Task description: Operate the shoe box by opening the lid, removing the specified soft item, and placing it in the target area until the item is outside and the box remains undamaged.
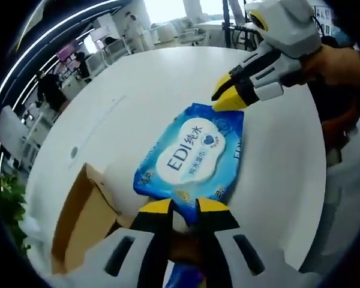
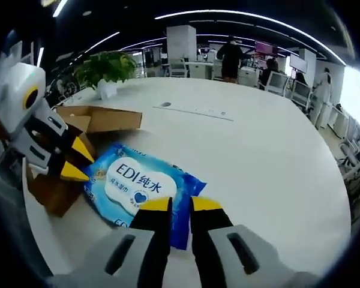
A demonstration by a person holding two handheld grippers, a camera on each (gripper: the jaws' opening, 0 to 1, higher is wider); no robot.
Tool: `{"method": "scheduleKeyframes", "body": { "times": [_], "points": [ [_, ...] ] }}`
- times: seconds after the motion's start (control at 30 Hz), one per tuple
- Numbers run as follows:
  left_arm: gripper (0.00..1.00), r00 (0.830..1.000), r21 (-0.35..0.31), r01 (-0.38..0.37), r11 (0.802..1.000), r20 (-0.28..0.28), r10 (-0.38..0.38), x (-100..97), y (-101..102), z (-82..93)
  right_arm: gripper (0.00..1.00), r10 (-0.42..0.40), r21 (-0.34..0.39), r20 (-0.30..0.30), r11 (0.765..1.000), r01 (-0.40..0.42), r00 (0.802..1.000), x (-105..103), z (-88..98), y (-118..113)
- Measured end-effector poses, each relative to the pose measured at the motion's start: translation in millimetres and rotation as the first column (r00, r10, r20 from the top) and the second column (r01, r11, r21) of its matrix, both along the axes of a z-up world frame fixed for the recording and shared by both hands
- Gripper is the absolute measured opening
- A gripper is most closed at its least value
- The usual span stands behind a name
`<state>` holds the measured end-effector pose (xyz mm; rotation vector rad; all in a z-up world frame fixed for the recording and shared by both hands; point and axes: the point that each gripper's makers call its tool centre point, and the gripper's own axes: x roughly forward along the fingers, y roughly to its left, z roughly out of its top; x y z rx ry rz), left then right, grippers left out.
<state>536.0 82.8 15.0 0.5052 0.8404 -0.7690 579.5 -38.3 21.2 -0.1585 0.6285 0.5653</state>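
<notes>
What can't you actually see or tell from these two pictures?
- Box inside: left gripper view, hidden by its flap and the left claw.
- Wipes pack near edge: right gripper view, behind the right claw; whether it is gripped is unclear.
- Small print on the pack: too small, both views.

A wide white table [image 2: 270, 150] stands in an open office; far desks [image 2: 252, 75], a potted plant [image 2: 105, 69], ceiling light strips [image 2: 240, 13].
</notes>
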Motion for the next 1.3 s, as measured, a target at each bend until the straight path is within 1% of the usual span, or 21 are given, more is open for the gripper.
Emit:
{"method": "scheduleKeyframes", "body": {
  "times": [0.03,0.07,0.1,0.17,0.2,0.23,0.27,0.3,0.33,0.43,0.5,0.63,0.73,0.83,0.9,1.1,1.3],
  "points": [
    [0.18,1.0,-0.037,-0.023,0.999,-0.015,0.022,-0.8,-1,2.2,0.11,0.007,-0.003,0.001,1.0,-0.007,1.0,-1,0.9,0],
    [0.19,0.999,-0.04,-0.028,0.999,-0.016,0.028,-0.9,0,3.4,0.12,0.016,-0.008,0.003,1.0,-0.016,1.0,-2,2.3,0],
    [0.2,1.0,-0.06,-0.031,0.998,-0.003,0.031,0.9,0,7.4,0.14,0.023,-0.011,0.004,1.0,-0.023,1.0,-4,3.6,1],
    [0.2,0.999,-0.091,-0.044,0.995,-0.012,0.043,-0.2,-1,11.8,0.16,0.038,-0.015,-0.003,0.999,-0.038,0.999,-7,5.2,1],
    [0.21,0.998,-0.114,-0.055,0.992,-0.025,0.052,-1.1,-2,14.6,0.16,0.053,-0.02,-0.007,0.998,-0.053,0.999,-10,7.0,2],
    [0.23,0.998,-0.133,-0.051,0.99,-0.032,0.047,-1.9,-4,16.4,0.17,0.058,-0.023,-0.004,0.998,-0.058,0.998,-11,8.0,2],
    [0.25,0.998,-0.192,-0.058,0.98,-0.045,0.05,-2.6,-9,20.5,0.17,0.071,-0.034,0.004,0.997,-0.071,0.997,-12,9.8,2],
    [0.27,0.996,-0.233,-0.074,0.97,-0.058,0.063,-2.5,-12,23.5,0.18,0.089,-0.051,0.012,0.995,-0.088,0.996,-14,12.0,3],
    [0.29,0.994,-0.26,-0.1,0.96,-0.065,0.085,-1.1,-10,26.4,0.19,0.1,-0.06,0.014,0.993,-0.099,0.995,-16,13.1,3],
    [0.31,0.995,-0.255,-0.101,0.962,-0.047,0.092,0.4,-4,28.7,0.22,0.143,-0.095,0.03,0.986,-0.139,0.989,-21,19.5,6],
    [0.31,0.995,-0.261,-0.099,0.96,-0.044,0.091,-1.5,-3,31.1,0.23,0.168,-0.115,0.041,0.98,-0.162,0.985,-24,23.8,8],
    [0.33,0.996,-0.277,-0.091,0.956,-0.027,0.087,-5.4,-2,40.3,0.25,0.208,-0.127,0.046,0.971,-0.2,0.977,-30,32.1,16],
    [0.34,0.996,-0.291,-0.085,0.953,-0.021,0.082,-8.1,1,46.9,0.26,0.235,-0.127,0.05,0.966,-0.227,0.971,-33,39.1,23],
    [0.37,0.998,-0.286,-0.056,0.957,-0.01,0.055,-12.6,3,50.7,0.25,0.263,-0.125,0.056,0.959,-0.255,0.963,-36,47.0,32],
    [0.37,0.999,-0.283,-0.038,0.958,-0.005,0.038,-16.2,6,53.3,0.26,0.282,-0.118,0.065,0.955,-0.273,0.957,-37,53.0,39],
    [0.38,1.0,-0.294,-0.029,0.955,-0.002,0.03,-22.1,23,61.0,0.26,0.318,-0.106,0.089,0.945,-0.308,0.944,-36,65.9,57],
    [0.41,1.0,-0.287,-0.012,0.958,0.001,0.013,-27.0,40,61.7,0.26,0.348,-0.098,0.105,0.936,-0.338,0.932,-38,72.9,72]
  ]
}}
